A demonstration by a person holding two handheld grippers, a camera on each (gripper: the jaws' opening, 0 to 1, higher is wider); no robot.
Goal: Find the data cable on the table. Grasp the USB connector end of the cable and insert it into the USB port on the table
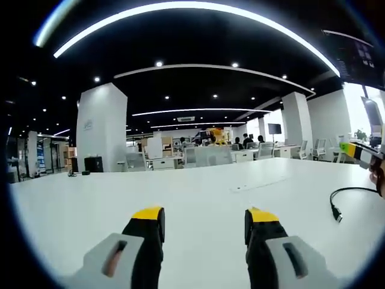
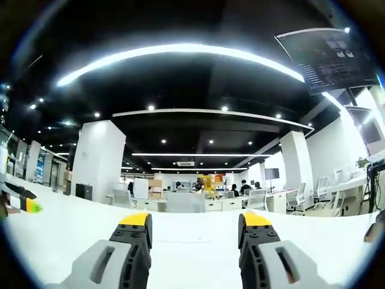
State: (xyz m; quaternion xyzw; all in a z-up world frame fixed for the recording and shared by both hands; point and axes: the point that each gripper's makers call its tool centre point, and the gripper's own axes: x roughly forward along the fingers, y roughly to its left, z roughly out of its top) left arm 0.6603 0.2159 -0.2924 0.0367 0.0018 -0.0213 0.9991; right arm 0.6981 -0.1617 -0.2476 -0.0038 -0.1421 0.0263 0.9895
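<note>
A black data cable (image 1: pixel 355 191) lies on the white table (image 1: pixel 198 198) at the far right of the left gripper view. Its USB connector (image 1: pixel 337 214) points toward me, and the other end runs off the right edge. My left gripper (image 1: pixel 204 226) hovers low over the table, open, with nothing between its yellow-tipped fingers (image 1: pixel 147 215); the cable is well to its right. My right gripper (image 2: pixel 195 232) is open too and holds nothing. It also shows at the right edge of the left gripper view as a green and yellow tip (image 1: pixel 360 153), just above the cable.
A faint flush panel (image 1: pixel 258 184) is set into the table ahead, right of centre. The left gripper's tip (image 2: pixel 21 200) shows at the left edge of the right gripper view. Office desks, chairs and seated people (image 1: pixel 246 142) stand far behind, beside a white pillar (image 1: pixel 102 126).
</note>
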